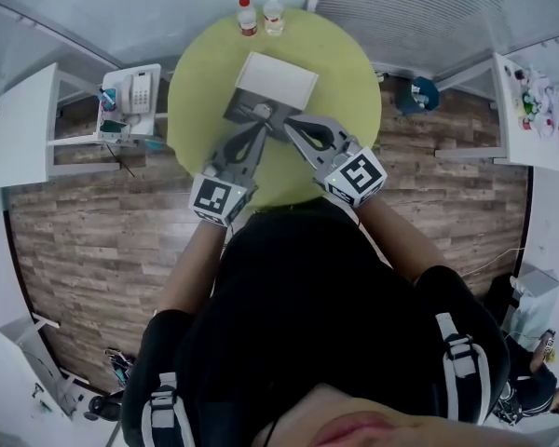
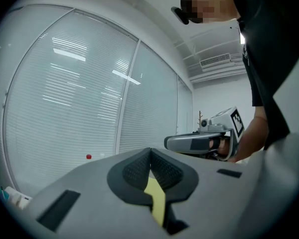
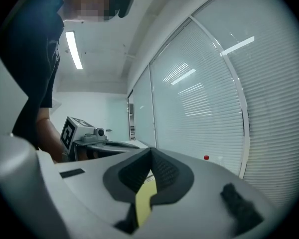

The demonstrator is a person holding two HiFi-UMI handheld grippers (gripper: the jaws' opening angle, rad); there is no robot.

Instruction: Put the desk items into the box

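Note:
A white box (image 1: pixel 278 80) lies open on the round yellow-green table (image 1: pixel 200 91), with a dark grey flat piece (image 1: pixel 241 110) at its near left side. My left gripper (image 1: pixel 260 116) reaches up to the box's near edge, its tips by a small pale object too small to identify. My right gripper (image 1: pixel 289 124) points in beside it. In the left gripper view the left gripper (image 2: pixel 150 156) has its dark pads together with nothing between them, and the right gripper's body (image 2: pixel 199 143) shows beyond. The right gripper (image 3: pixel 151 157) is likewise shut and empty in its own view.
Two bottles stand at the table's far edge, one red-capped (image 1: pixel 248 15) and one clear (image 1: pixel 273 12). A small white side table holds a telephone (image 1: pixel 140 91). White desks stand at the left (image 1: pixel 23 124) and right (image 1: pixel 522 110). Blinds cover the windows.

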